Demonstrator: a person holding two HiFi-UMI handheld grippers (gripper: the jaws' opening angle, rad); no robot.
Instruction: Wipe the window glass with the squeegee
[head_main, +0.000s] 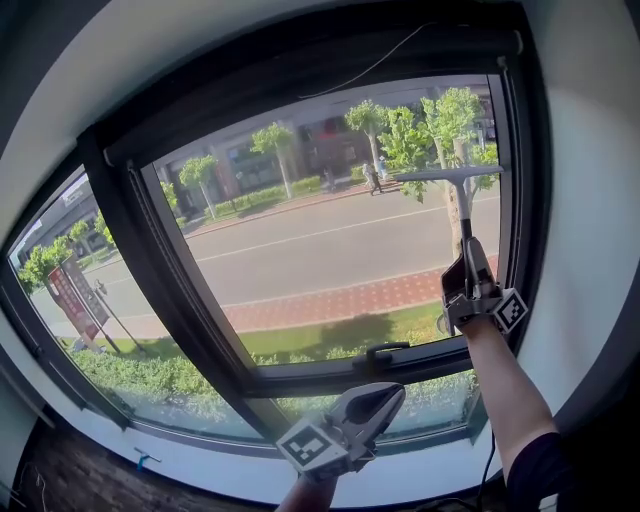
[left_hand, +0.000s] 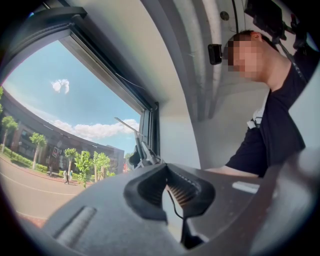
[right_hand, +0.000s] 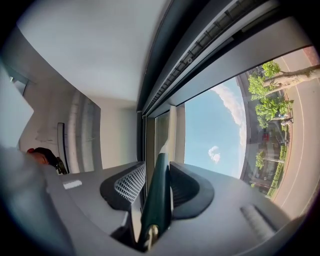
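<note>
The squeegee is pressed against the upper right of the window glass, its blade level near the top of the pane. My right gripper is shut on its handle below the blade. In the right gripper view the dark green handle runs up between the jaws toward the window frame. My left gripper hangs low by the bottom of the frame, shut with nothing in it. The left gripper view shows the squeegee far off against the pane.
A thick black mullion divides the window, and a black latch handle sits on the lower frame. White wall borders the right side, close to the squeegee's end. A person in a black shirt shows in the left gripper view.
</note>
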